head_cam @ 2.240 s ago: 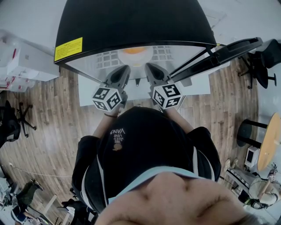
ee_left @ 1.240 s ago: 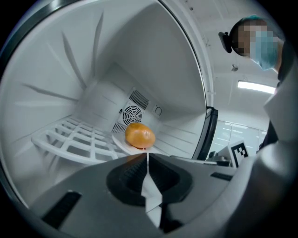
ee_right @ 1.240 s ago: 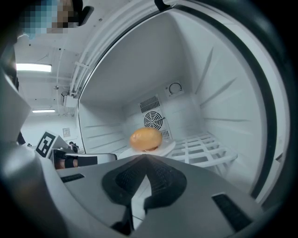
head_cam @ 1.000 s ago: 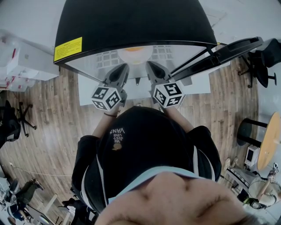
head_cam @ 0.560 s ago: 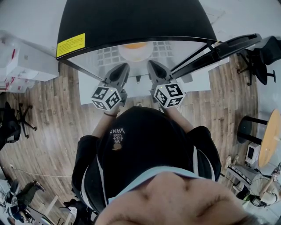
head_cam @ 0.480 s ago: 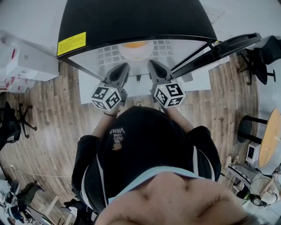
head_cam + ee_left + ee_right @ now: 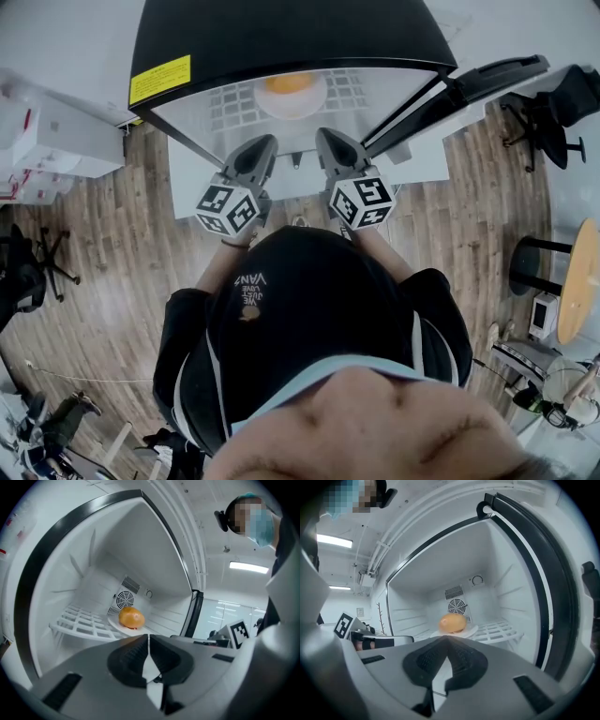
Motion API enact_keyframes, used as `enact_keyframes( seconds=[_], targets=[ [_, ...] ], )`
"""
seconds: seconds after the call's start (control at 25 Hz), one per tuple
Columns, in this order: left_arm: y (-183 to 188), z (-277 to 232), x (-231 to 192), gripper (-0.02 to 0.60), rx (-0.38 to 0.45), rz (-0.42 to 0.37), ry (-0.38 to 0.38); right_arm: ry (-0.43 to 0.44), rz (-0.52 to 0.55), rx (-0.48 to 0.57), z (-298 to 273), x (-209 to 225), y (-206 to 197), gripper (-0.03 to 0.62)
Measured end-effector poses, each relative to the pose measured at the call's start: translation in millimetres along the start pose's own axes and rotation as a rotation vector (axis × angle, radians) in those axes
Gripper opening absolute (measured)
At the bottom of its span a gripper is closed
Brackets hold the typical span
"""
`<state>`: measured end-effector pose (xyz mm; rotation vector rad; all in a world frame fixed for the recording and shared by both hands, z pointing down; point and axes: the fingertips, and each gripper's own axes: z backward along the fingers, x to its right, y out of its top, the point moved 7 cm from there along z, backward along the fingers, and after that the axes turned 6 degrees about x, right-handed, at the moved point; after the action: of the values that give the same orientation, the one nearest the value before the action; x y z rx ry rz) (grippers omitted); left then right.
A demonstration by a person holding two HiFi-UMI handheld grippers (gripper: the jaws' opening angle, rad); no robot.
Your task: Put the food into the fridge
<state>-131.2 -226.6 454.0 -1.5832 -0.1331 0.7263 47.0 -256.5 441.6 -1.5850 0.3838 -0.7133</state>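
Observation:
A round orange piece of food point(image 7: 288, 82) lies on a white plate point(image 7: 309, 101), which rests on the wire shelf point(image 7: 79, 623) inside the open fridge point(image 7: 281, 37). Both gripper views show the food point(image 7: 131, 618) point(image 7: 453, 623) on its plate point(image 7: 114, 623) point(image 7: 471, 630) in front of the back-wall fan. My left gripper point(image 7: 266, 142) point(image 7: 148, 637) and right gripper point(image 7: 324, 138) point(image 7: 444, 639) hover side by side just outside the fridge opening, short of the plate. Each has its jaws shut together, and neither holds anything.
The fridge door point(image 7: 469, 89) stands open to the right. A white cabinet point(image 7: 47, 131) is at the left on the wooden floor point(image 7: 122, 262). Office chairs point(image 7: 562, 122) and a round table point(image 7: 579, 291) stand at the right.
More of the plate and shelf shows below the fridge's black top than a second ago. Both grippers stay shut and almost where they were.

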Motion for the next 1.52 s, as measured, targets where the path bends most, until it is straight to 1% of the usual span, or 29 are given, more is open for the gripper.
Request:
enact_keyframes(
  seconds=[0.28,0.88,1.52],
  targets=[
    [-1,12,10,0.023,-0.002,0.002,-0.028,-0.021,0.009,0.004,16,-8,1,0.011],
    [-1,40,23,0.023,0.001,-0.016,-0.047,-0.04,0.019,0.015,40,-30,-3,0.012],
    [-7,68,37,0.023,-0.019,-0.012,-0.111,-0.115,0.028,0.023,76,-55,-10,0.011]
  ],
)
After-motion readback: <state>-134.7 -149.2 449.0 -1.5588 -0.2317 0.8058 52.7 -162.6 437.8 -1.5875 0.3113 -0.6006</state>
